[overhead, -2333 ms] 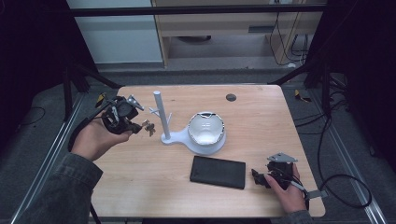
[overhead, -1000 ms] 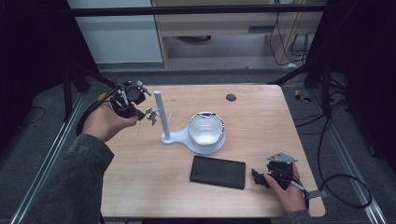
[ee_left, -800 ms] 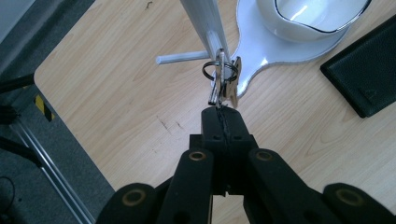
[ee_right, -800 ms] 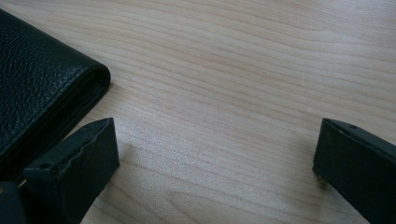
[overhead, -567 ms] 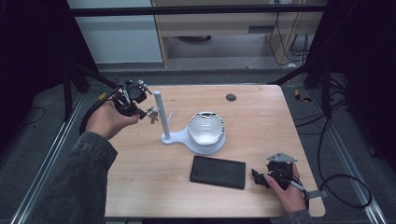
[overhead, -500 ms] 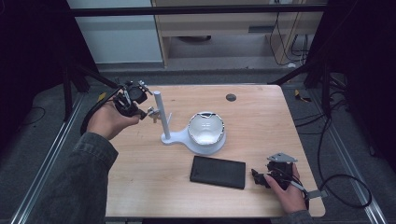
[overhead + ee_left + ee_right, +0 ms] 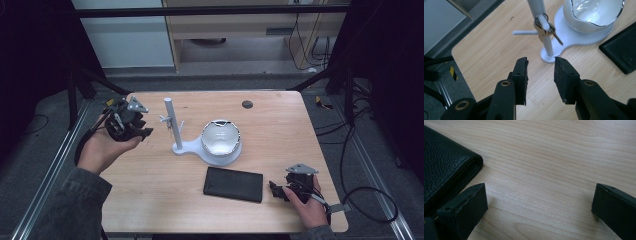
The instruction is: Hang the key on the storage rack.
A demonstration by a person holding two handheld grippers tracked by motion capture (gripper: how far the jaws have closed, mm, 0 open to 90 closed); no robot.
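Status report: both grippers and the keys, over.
Left gripper open, empty, jaws just opened, short of stand. Keys hang on its peg. Right gripper open, empty, by wallet. Nothing in the way.

Wooden tabletop (image 7: 280, 125); grey floor (image 7: 360, 150); pale cabinet (image 7: 125, 35), wooden shelf unit (image 7: 240, 25) behind; dark surroundings.

Small bunch of metal keys (image 7: 545, 27) on a ring, hanging from peg of white upright stand (image 7: 543, 37).
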